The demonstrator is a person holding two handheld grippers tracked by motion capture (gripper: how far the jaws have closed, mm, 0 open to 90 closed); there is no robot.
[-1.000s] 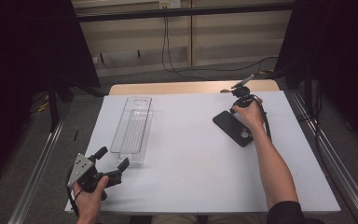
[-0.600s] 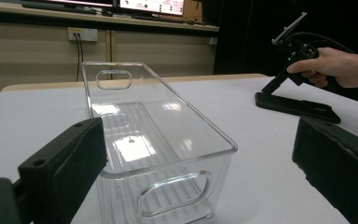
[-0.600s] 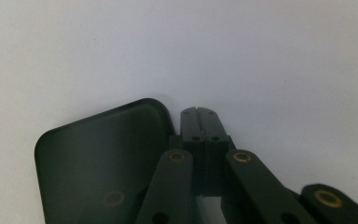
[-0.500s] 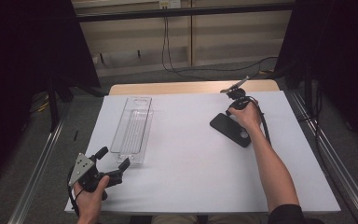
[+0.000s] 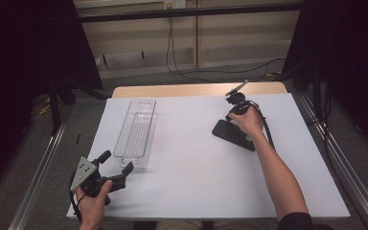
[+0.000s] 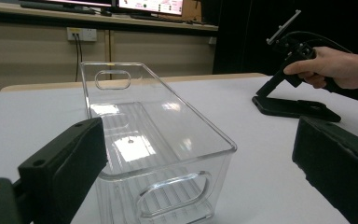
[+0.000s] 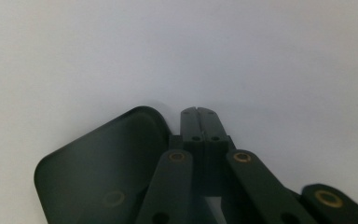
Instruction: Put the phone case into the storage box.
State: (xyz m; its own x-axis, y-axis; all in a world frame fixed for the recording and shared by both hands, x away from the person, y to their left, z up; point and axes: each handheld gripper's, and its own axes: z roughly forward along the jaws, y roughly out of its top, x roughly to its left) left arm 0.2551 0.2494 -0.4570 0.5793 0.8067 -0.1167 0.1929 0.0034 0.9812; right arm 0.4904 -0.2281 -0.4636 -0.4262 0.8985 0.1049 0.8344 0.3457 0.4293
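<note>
The high view looks forward and down from above the person's side, taking in the whole white table (image 5: 196, 167). The left gripper view sits low near the table's near-left corner, facing across the clear bin (image 6: 154, 140) toward the right gripper (image 6: 286, 39), both shared with the high view. The right gripper view looks steeply down, very close to the tabletop and a black plate (image 7: 102, 158).
</note>
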